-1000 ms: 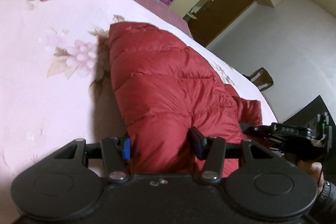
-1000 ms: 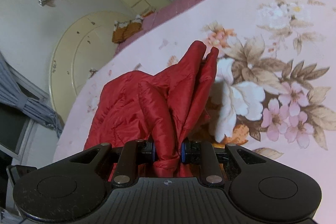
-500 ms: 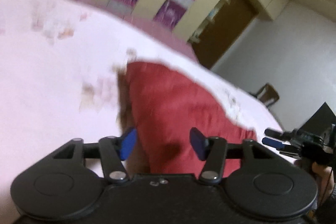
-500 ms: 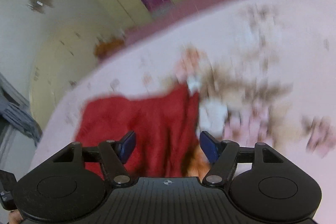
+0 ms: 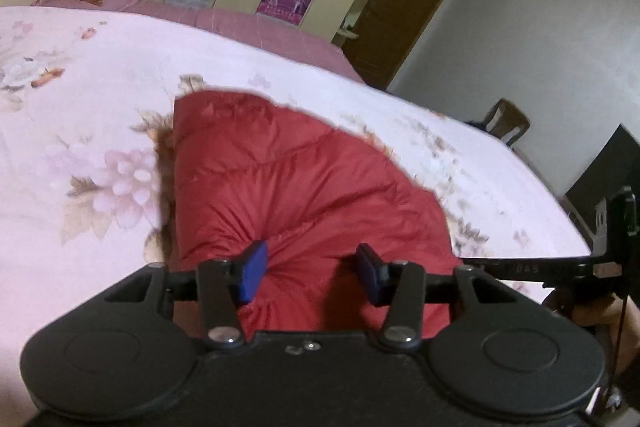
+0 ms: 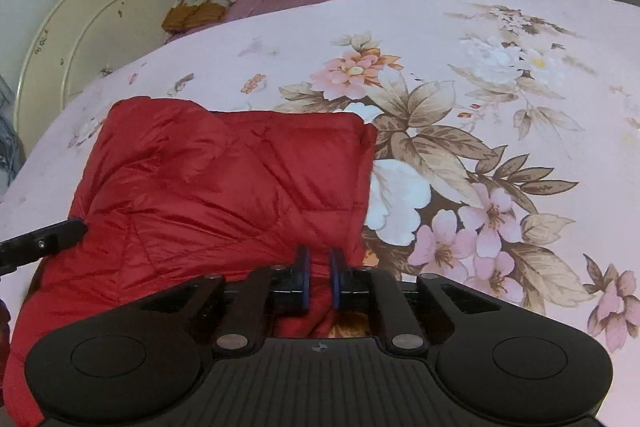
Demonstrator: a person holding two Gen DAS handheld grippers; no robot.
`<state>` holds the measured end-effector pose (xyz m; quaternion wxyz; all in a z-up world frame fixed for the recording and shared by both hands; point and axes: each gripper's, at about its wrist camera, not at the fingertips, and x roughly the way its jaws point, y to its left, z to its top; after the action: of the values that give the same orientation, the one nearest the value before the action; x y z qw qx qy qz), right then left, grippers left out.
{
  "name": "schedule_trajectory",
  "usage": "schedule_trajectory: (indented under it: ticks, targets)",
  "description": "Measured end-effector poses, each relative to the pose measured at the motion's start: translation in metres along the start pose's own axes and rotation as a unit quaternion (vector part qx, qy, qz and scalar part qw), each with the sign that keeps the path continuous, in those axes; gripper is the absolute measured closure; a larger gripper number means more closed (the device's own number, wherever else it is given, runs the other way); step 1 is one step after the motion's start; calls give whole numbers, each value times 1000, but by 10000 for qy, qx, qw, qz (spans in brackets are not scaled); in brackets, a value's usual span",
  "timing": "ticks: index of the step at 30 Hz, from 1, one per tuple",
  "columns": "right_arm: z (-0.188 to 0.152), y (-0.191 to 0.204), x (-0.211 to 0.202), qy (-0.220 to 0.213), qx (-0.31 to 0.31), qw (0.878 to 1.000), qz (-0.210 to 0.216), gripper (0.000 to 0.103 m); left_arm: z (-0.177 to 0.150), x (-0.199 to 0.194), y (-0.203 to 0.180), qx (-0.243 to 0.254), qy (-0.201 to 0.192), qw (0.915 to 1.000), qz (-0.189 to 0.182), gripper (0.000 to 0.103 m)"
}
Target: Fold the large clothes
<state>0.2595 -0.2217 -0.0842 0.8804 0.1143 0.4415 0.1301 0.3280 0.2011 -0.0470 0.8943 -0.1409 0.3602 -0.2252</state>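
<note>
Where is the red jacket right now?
The red jacket lies folded on the floral bedspread, at lower left in the right wrist view, directly ahead of both grippers.

We see the red quilted puffer jacket (image 6: 224,183) lying on the pink floral bedspread (image 6: 500,39), an orange-brown folded cloth (image 6: 196,13) behind it, just before the cream rounded headboard (image 6: 80,31).
</note>
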Motion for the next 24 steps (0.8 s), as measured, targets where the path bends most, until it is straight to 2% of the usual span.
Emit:
schedule_trajectory:
  ticks: [3,6,10,14,17,19,22,24]
  targets:
    - [19,8,-23,-461,19,9987,194,93,19,-3,3,146,-216,9997,14,56]
    - [44,30,-20,-665,-143,9963,523,93,43,21,1,288,-139,9995,17,56]
    - [66,59,13,-465,-352,9954,760,93,64,55,-3,455,153,9988,115,56]
    - [59,53,52,18,-394,9985,390,93,65,74,2,429,474,9975,313,55]
    - [54,36,54,62,-294,9991,290,93,61,65,4,396,409,9978,328,55]
    - [51,28,38,-11,-220,9995,223,93,54,43,-3,464,310,9982,227,55]
    - [42,31,-13,-404,-282,9969,620,93,33,10,-24,638,95,9979,-71,55]
    - [26,44,-35,-415,-567,9933,921,93,10,-8,-41,853,30,9963,-69,55]
